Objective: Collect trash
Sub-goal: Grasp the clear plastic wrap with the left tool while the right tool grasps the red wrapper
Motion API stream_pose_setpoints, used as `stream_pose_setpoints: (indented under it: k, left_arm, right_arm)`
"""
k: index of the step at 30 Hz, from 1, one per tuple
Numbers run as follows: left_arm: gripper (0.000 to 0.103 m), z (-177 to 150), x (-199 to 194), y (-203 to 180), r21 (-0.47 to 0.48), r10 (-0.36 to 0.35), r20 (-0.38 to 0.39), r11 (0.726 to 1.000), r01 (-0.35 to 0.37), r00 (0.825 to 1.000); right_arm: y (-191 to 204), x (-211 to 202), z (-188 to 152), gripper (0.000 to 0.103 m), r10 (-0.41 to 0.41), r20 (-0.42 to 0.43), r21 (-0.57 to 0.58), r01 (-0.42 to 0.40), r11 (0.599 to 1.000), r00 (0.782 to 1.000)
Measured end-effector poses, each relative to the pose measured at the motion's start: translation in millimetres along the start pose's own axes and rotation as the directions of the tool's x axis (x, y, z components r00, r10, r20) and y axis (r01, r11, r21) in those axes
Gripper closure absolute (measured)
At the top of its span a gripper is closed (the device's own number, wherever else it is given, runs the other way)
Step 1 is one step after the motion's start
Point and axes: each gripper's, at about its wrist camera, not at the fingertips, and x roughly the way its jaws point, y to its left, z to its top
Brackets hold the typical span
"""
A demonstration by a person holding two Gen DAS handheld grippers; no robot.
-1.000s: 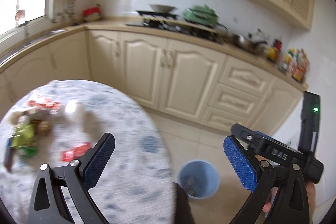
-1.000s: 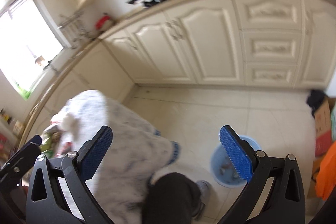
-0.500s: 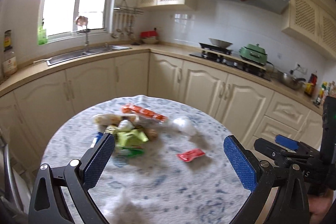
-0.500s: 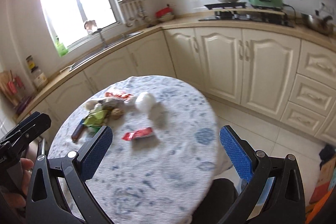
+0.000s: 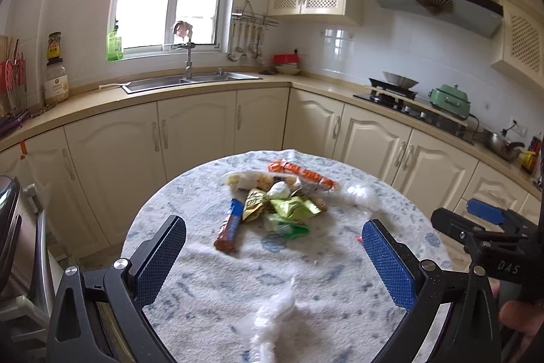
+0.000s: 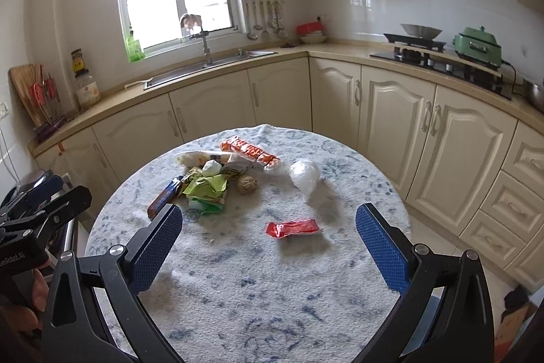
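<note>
A pile of trash lies on the round table (image 5: 210,274) with its blue-white cloth: an orange wrapper (image 5: 299,174), a green wrapper (image 5: 294,208), a blue-brown bar wrapper (image 5: 231,225) and a white plastic wad (image 5: 362,194). Clear crumpled plastic (image 5: 272,318) lies nearest. My left gripper (image 5: 272,223) hovers open in front of the pile, empty. In the right wrist view a red sachet (image 6: 293,228) lies alone, nearer than the white wad (image 6: 305,174) and the green wrapper (image 6: 204,187). My right gripper (image 6: 268,210) is open above the table's near half, holding nothing.
Cream cabinets (image 6: 394,118) curve around behind the table, with a sink (image 5: 190,80) under the window and a stove (image 6: 418,50) at the right. A metal appliance (image 5: 10,227) stands left of the table. A cardboard box (image 6: 513,305) sits on the floor at the right.
Both cameras swung up from the floor and the blue bin to face the table and its trash. Both grippers stayed open and empty.
</note>
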Motion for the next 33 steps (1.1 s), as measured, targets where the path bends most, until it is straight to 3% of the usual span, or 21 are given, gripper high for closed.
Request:
stream_pose_setpoints:
  k: [8, 11, 15, 17, 19, 20, 24, 25, 27, 30, 33]
  left_arm:
    - [0.001, -19.4, 24.7, 6.4, 0.011, 0.003, -0.117, 1.0, -0.002, 0.993]
    - [0.001, -21.0, 44.0, 9.6, 0.045, 0.016, -0.18, 0.999, -0.008, 0.984]
    - [0.003, -25.1, 70.2, 12.1, 0.019, -0.015, -0.252, 1.0, 0.02, 0.968]
    - [0.008, -29.7, 80.1, 13.0, 0.01, -0.023, -0.278, 1.0, 0.027, 0.96]
    - [0.032, -32.4, 94.8, 16.5, -0.015, -0.046, -0.321, 0.999, 0.043, 0.946]
    - [0.038, -33.9, 103.6, 18.8, -0.033, -0.064, -0.349, 0.998, 0.056, 0.935]
    - [0.056, -27.2, 122.0, 17.8, -0.013, -0.06, -0.344, 0.998, 0.059, 0.937]
    - [0.068, -25.9, 127.4, 18.1, -0.018, -0.068, -0.348, 0.998, 0.066, 0.935]
    - [0.078, -18.3, 138.0, 21.0, -0.034, -0.092, -0.354, 0.996, 0.085, 0.931]
    - [0.083, -10.2, 150.4, 24.1, -0.052, -0.107, -0.347, 0.994, 0.095, 0.932]
    - [0.084, -3.6, 158.7, 24.0, -0.057, -0.119, -0.336, 0.993, 0.106, 0.934]
  right_arm:
    - [0.9, 37.4, -13.0, 0.0, -0.018, -0.077, -0.035, 0.015, 0.999, 0.997]
    - [-3.6, 51.2, -21.2, 0.0, -0.021, -0.115, -0.031, 0.017, 0.999, 0.993]
    - [-10.2, 72.2, -33.8, 0.0, -0.026, -0.172, -0.019, 0.023, 1.0, 0.985]
    - [-14.4, 81.8, -37.8, 0.0, -0.026, -0.194, -0.007, 0.026, 1.0, 0.981]
    - [-19.8, 93.8, -41.9, 0.0, -0.028, -0.22, 0.01, 0.031, 0.999, 0.975]
    - [-20.9, 97.6, -42.5, 0.0, -0.028, -0.227, 0.016, 0.032, 0.999, 0.973]
    - [-27.5, 118.4, -43.6, 0.0, -0.04, -0.253, 0.027, 0.048, 0.998, 0.967]
    - [-29.1, 122.5, -43.4, 0.0, -0.041, -0.257, 0.03, 0.051, 0.998, 0.965]
    - [-31.5, 132.7, -43.3, 0.0, -0.042, -0.27, 0.037, 0.054, 0.998, 0.962]
    - [-34.5, 146.3, -42.4, 0.002, -0.046, -0.286, 0.043, 0.061, 0.997, 0.957]
    - [-37.9, 159.5, -40.5, 0.015, -0.031, -0.319, 0.059, 0.052, 0.997, 0.947]
